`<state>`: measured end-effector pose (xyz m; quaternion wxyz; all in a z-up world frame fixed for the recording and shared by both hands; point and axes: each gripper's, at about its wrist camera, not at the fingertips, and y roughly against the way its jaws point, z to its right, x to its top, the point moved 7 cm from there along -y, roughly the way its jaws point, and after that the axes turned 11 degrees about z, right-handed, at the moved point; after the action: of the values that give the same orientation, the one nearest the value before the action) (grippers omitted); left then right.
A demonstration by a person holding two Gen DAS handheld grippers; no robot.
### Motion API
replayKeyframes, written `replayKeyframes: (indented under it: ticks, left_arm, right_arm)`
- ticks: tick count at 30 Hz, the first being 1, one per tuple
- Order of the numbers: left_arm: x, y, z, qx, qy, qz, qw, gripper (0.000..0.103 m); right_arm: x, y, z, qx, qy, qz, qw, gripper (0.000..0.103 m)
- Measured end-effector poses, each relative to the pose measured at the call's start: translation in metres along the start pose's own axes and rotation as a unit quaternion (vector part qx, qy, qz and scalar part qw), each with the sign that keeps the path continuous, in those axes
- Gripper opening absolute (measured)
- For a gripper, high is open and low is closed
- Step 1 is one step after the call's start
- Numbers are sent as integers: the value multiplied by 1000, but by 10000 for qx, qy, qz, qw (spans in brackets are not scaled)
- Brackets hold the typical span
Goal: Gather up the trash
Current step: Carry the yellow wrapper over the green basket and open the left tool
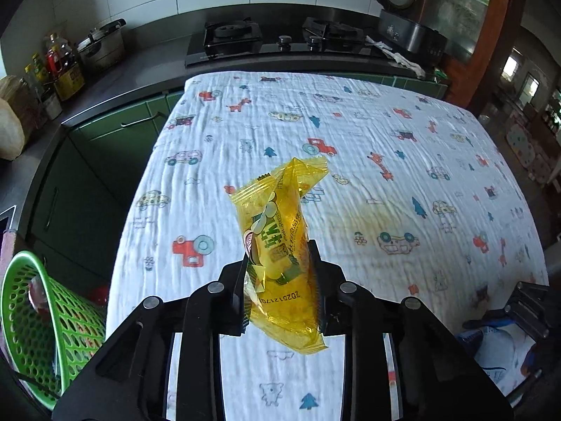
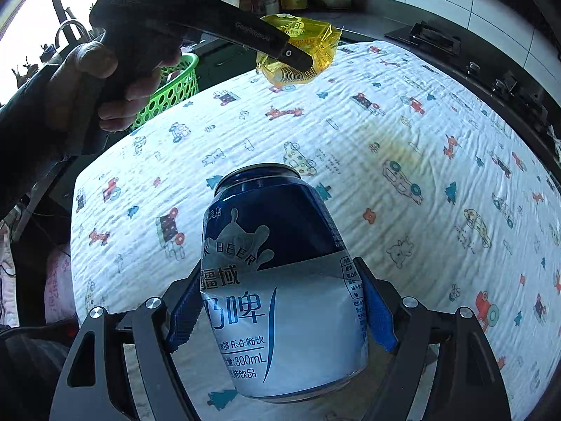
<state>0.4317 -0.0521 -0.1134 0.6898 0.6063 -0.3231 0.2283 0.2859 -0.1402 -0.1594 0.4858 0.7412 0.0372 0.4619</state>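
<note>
The left gripper [image 1: 280, 280] pinches a crinkly, translucent yellow wrapper [image 1: 280, 242] above the printed cotton tablecloth [image 1: 403, 182], toward its left edge, near a perforated green plastic basket [image 1: 42, 319]. The right gripper [image 2: 280, 312] clamps a smooth blue-and-white can [image 2: 280, 280] between ribbed blue pads [image 2: 380, 312].

Left wrist view looks down close over the cloth-covered counter [image 1: 350, 133] toward the stove [image 1: 280, 40]. Right wrist view faces across the same cloth toward the green basket [image 2: 171, 93]; both share cloth, basket, stove.
</note>
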Motion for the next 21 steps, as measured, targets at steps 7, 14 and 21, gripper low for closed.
replayKeyframes:
  ticks: [7, 14, 21]
  left_arm:
    - [3, 71, -48, 428, 185, 378, 9982, 27]
    - [-13, 132, -131, 1078, 550, 609, 9908, 27]
    - [-57, 153, -238, 1730, 1100, 332, 9782, 27]
  right_arm:
    - [25, 2, -41, 212, 269, 258, 9991, 76]
    - [56, -11, -92, 484, 491, 419, 9967, 76]
    - [89, -32, -137, 662, 582, 536, 9947, 76]
